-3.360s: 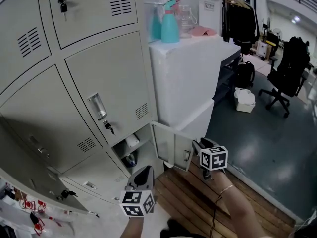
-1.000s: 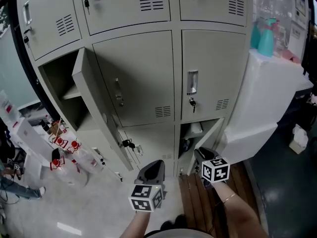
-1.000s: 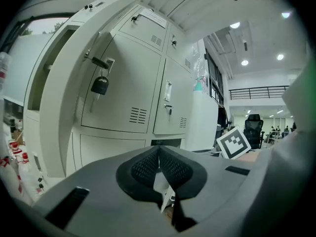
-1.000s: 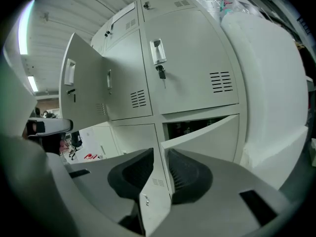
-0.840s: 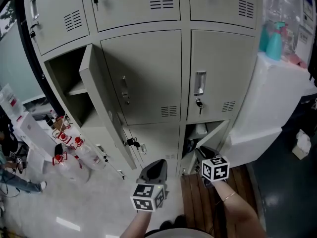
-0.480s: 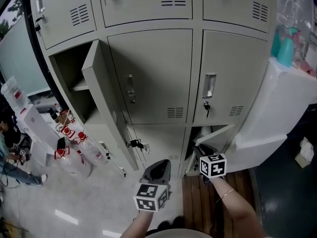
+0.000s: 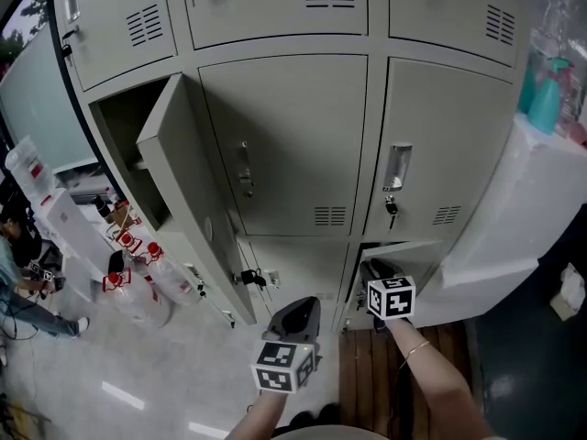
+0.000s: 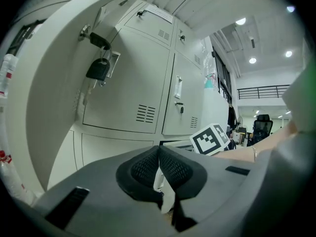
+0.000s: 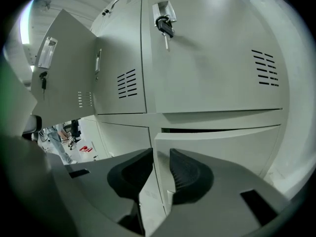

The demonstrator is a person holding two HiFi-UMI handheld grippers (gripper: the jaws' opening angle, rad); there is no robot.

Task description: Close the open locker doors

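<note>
Two grippers are seen low in the head view. The left gripper (image 7: 295,317), at bottom centre, is held clear of the lockers above pale floor. In the left gripper view its jaws are pressed together with nothing between them.

The right gripper (image 7: 374,271) is placed just to the right, over wooden slats (image 7: 367,383). Its jaws are kept a narrow gap apart. In the right gripper view the free edge of the lower right locker door (image 9: 217,154) is lined up in that gap, but pad contact cannot be confirmed. In the head view that door (image 7: 404,248) sits at lower right and is left ajar by a thin dark slit.

Further up, at centre left, a taller locker door (image 7: 179,195) is swung wide, and its compartment is exposed behind it. The remaining doors are shut, with keys hanging in several locks.

Red-capped bottles (image 7: 138,278) are noted at lower left. A teal spray bottle (image 7: 548,99) is set on a white cabinet (image 7: 504,227) at the right edge.
</note>
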